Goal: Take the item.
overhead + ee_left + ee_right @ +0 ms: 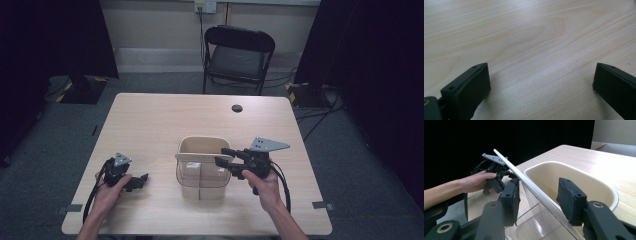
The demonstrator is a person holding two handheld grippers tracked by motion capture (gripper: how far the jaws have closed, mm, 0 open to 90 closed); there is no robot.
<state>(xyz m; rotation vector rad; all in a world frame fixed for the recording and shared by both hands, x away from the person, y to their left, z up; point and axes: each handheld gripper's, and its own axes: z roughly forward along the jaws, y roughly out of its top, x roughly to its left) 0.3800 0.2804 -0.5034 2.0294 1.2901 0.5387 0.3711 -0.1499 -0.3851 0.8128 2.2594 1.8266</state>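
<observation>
A basket (202, 141) with a cream rim, clear walls and a thin white handle (200, 156) stands near the table's front middle. My right gripper (220, 155) reaches in from the right at the basket's top. In the right gripper view its jaws stand on either side of the handle (524, 180), which lies close to the left jaw with a gap to the right one; the gripper (540, 195) is open. My left gripper (139, 182) rests low on the table, left of the basket, open with bare wood between its jaws (541, 82). It also appears in a hand beyond the handle (496, 173).
The wooden table (165, 120) has a round cable hole (237, 108) at the back right. A black folding chair (239, 55) stands behind it. Dark curtains hang on both sides. Pale box-like items (192, 167) lie inside the basket.
</observation>
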